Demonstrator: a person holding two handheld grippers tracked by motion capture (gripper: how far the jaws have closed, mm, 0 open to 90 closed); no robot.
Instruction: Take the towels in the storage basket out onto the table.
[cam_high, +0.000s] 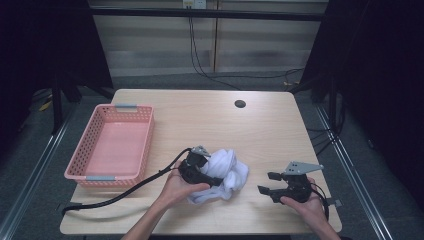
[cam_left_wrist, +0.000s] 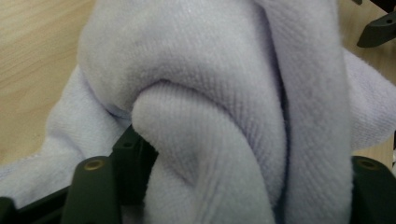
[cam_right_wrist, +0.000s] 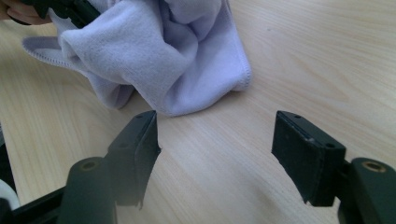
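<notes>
Two hand-held grippers work near the front edge of the pale wooden table (cam_high: 200, 120). On the person's left, the left gripper (cam_high: 212, 176) is pushed level into a crumpled white terry-cloth towel (cam_high: 227, 170), which lies bunched on the tabletop a little right of the middle, near the front. That hand (cam_high: 179, 189) wraps the tool from below and behind, the forearm coming up slantwise from the bottom edge, and a thick black cable (cam_high: 125, 192) trails off leftward across the wood. In the left gripper view the towel (cam_left_wrist: 224, 107) bulges between the two black jaws, a thick fold standing in the gap; the jaws stand fairly wide, and whether their pads actually press the cloth I cannot tell, since fabric hides them. Well apart to the right, the right gripper (cam_high: 269, 183) rests low over the table in the right hand (cam_high: 307, 205), pointing left toward the towel, a grey three-cornered plate (cam_high: 300, 167) on top. Its jaws stand wide with bare wood between them; in the right gripper view the towel (cam_right_wrist: 154, 60) lies just beyond the tips. A pink perforated plastic basket (cam_high: 111, 145) sits at the table's left side, and a small dark round hole (cam_high: 240, 104) marks the far part of the tabletop.
</notes>
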